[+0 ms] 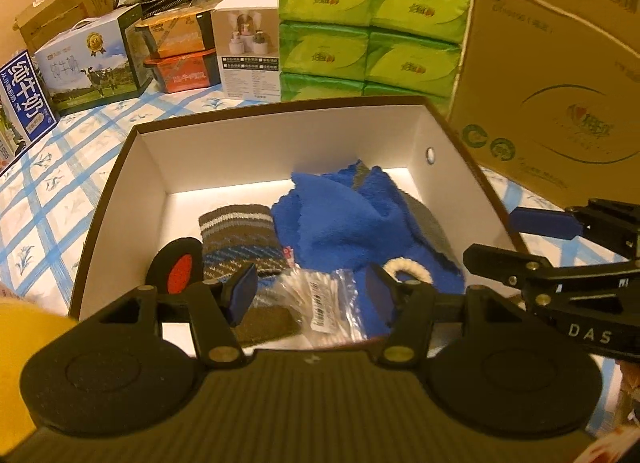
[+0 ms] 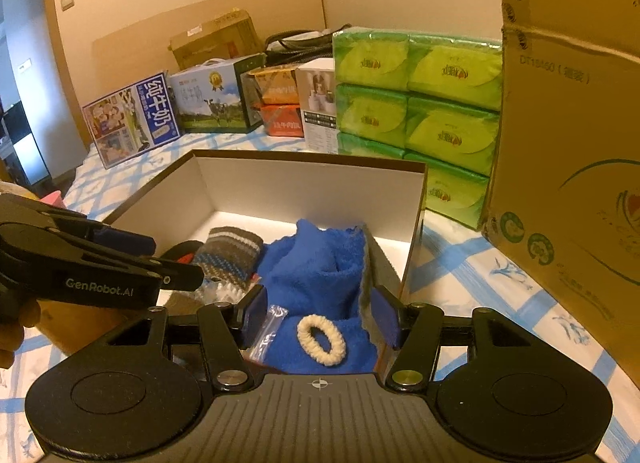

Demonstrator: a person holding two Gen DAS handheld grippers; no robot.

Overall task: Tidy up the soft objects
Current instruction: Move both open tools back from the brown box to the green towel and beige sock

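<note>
Your soft things already lie in the open box (image 2: 312,171) on the bed: the blue towel (image 2: 320,263), the striped knit piece (image 2: 232,251), a crinkly plastic packet (image 1: 320,299) and the cream hair tie (image 2: 321,339) resting on the towel. Both your left gripper (image 1: 310,291) and right gripper (image 2: 320,317) hover at the box's near edge, jaws wide and holding nothing. Everything here looks light and limp. I'd judge the packet slippery, so pinch it at an edge; the towel will sag, so gather a thick fold; take the hair tie across its band.
</note>
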